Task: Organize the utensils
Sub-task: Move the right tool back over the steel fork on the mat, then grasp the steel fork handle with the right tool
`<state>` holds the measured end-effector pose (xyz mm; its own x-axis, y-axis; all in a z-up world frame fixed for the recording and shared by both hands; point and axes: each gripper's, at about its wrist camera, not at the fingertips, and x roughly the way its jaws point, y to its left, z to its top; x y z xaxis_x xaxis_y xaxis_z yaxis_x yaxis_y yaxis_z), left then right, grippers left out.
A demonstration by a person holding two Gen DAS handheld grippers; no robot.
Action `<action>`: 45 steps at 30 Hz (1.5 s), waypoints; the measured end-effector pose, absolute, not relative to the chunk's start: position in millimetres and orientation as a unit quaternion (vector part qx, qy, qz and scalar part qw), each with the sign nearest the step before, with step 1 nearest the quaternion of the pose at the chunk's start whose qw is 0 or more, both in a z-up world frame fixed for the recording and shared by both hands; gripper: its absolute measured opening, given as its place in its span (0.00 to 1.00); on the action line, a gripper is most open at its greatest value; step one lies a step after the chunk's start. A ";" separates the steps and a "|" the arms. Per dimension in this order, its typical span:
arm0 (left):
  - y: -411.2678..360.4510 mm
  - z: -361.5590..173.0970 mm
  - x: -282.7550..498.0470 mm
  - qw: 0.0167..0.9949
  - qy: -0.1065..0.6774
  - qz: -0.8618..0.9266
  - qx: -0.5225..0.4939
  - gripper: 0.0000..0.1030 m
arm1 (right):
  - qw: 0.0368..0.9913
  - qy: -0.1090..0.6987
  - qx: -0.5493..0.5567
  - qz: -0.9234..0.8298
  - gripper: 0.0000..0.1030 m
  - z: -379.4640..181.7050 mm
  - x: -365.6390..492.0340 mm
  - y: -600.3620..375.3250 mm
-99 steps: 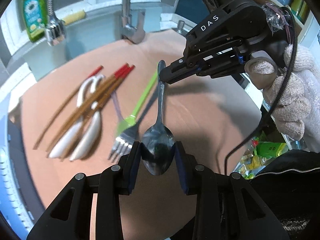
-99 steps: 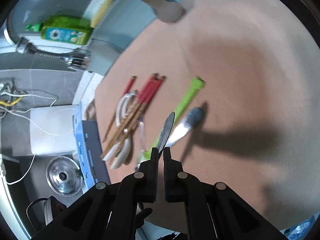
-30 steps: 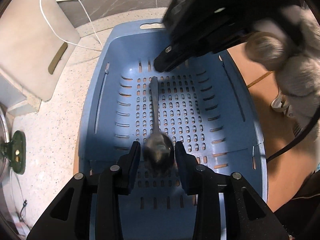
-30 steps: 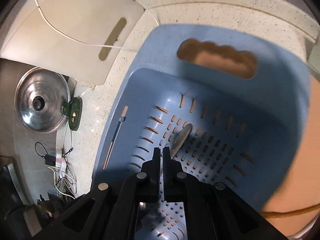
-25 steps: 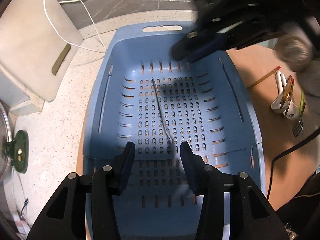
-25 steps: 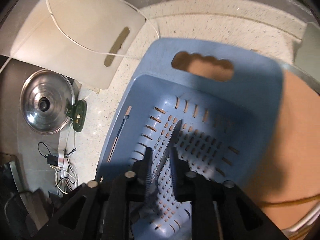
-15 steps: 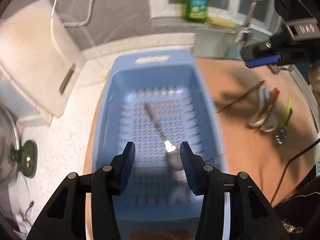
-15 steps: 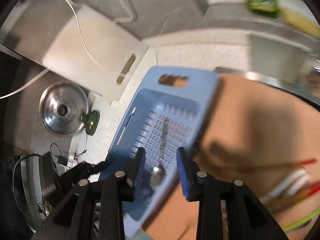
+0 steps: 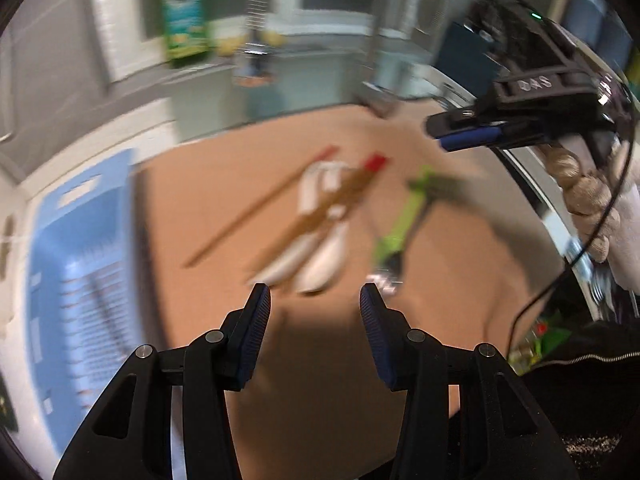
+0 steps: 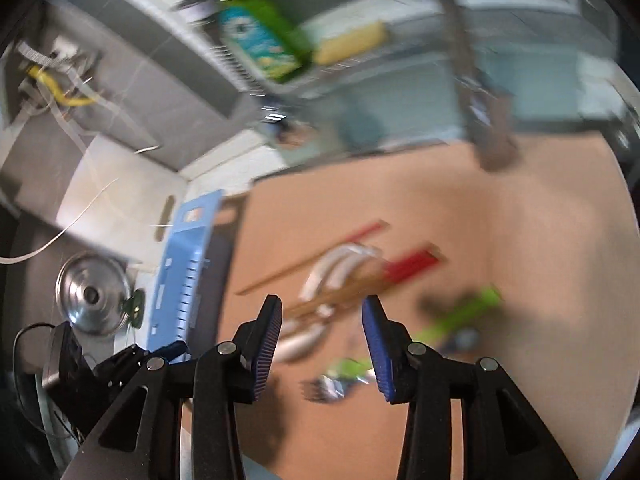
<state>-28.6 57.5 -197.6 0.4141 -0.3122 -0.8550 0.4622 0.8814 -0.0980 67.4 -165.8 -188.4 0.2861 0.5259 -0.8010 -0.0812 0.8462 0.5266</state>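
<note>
Both views are motion-blurred. On the brown mat (image 9: pixel 440 280) lie wooden chopsticks (image 9: pixel 320 216) with red ends, two white spoons (image 9: pixel 320 264) and a green-handled fork (image 9: pixel 400 224). My left gripper (image 9: pixel 315 300) hangs open and empty just short of the spoons. My right gripper (image 10: pixel 322 312) is over the same pile, chopsticks (image 10: pixel 352 284), white spoons (image 10: pixel 332 268) and green fork (image 10: pixel 460 312); its jaws are opening with nothing between them. The right gripper (image 9: pixel 438 136) also shows at upper right in the left wrist view. The blue basket (image 9: pixel 80 240) sits at the left; its contents are too blurred to tell.
A gloved hand (image 9: pixel 580 192) holds the right gripper. Behind the mat stand a tap (image 10: pixel 480 120), a green dish-soap bottle (image 10: pixel 260 36) and a yellow sponge (image 10: pixel 352 40). A steel pot lid (image 10: pixel 92 294) and a white board (image 10: pixel 128 200) lie left of the basket (image 10: pixel 188 264).
Both grippers let go of the metal spoon in the blue basket, then swung right to above the utensils on the brown mat. The right jaws went from shut to apart.
</note>
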 end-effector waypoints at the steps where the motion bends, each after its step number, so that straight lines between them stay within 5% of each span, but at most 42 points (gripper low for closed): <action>1: 45.9 -200.8 -28.4 0.832 0.492 -0.244 0.083 0.44 | 0.770 0.574 0.206 0.188 0.37 -194.3 66.3 -172.6; 13: -17.1 -235.0 -11.9 0.785 0.524 -0.307 0.125 0.44 | 0.698 0.635 0.302 0.136 0.37 -260.5 58.6 -213.4; 39: -38.6 -255.8 -3.0 0.766 0.536 -0.325 0.142 0.44 | 0.679 0.650 0.325 0.110 0.37 -277.1 57.2 -222.3; 45: -49.5 -263.9 -17.1 0.746 0.547 -0.353 0.145 0.36 | 0.676 0.655 0.320 0.104 0.37 -279.5 60.1 -217.3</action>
<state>-17.1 -49.5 -263.9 0.1535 -0.3679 -0.9171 0.6844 0.7090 -0.1699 60.1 -217.3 -279.5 0.1189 0.5605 -0.8196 0.2784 0.7735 0.5694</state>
